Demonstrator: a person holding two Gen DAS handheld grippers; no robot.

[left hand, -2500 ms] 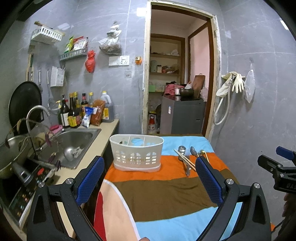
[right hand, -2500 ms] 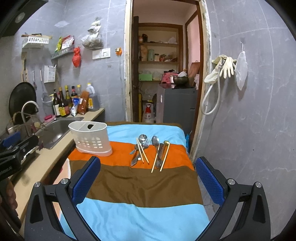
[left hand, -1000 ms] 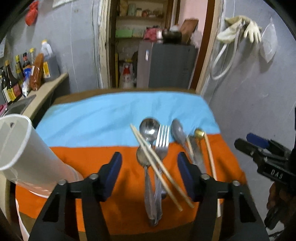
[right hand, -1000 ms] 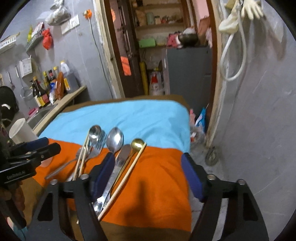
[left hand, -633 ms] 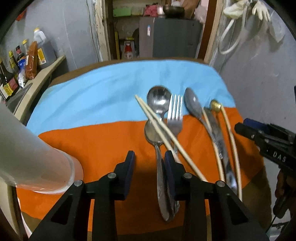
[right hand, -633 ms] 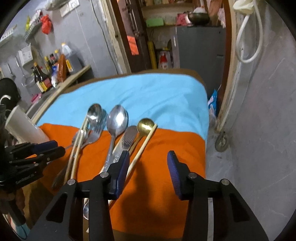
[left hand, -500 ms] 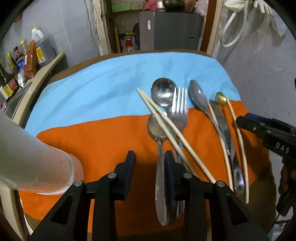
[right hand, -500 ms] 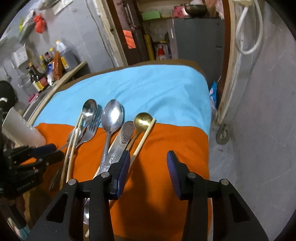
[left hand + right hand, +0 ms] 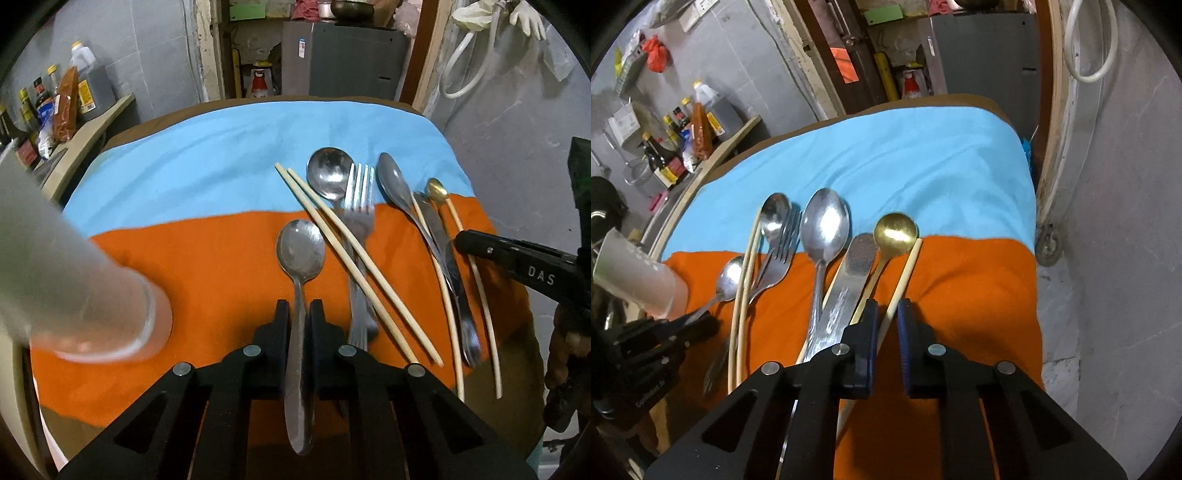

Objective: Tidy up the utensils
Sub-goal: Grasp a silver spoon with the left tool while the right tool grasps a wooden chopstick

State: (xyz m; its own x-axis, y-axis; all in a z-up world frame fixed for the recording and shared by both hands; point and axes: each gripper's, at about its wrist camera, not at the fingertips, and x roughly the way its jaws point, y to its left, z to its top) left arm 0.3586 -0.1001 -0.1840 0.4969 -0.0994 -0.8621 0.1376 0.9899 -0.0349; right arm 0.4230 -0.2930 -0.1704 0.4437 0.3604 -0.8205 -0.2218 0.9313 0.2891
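Left tool (image 9: 300,321): jaws closing, near spoon (image 9: 301,254) handle between the pads and filling the gap, so it reads as a grip. The handle tail sticks out below the jaws at the bottom of the frame.

Spoon's long axis runs bottom to top of the left wrist frame, in line with the tool. Its bowl points up-frame, face up, on the orange stripe of the cloth (image 9: 221,266) over the desk.

Right tool (image 9: 886,319): jaws closing on the outer chopstick (image 9: 905,273), which sits between the pads. It looks pinched, though a sliver of cloth shows beside the right pad, so the contact isn't certain.

The chopstick's axis slants from lower left to upper right of the right wrist frame. Its far tip lies just beside the gold spoon (image 9: 895,230) bowl, and the near part passes under the tool.

Key relation: the white caddy (image 9: 74,295) sits at the left edge of the left wrist frame, just beside the left tool. In the right view it is far left, beyond the knife (image 9: 846,291), the fork (image 9: 775,266) and the other tool.

My read is that the left hand is nearer, so the spoon goes first. Both items lie flat and would need tipping upright to drop in.
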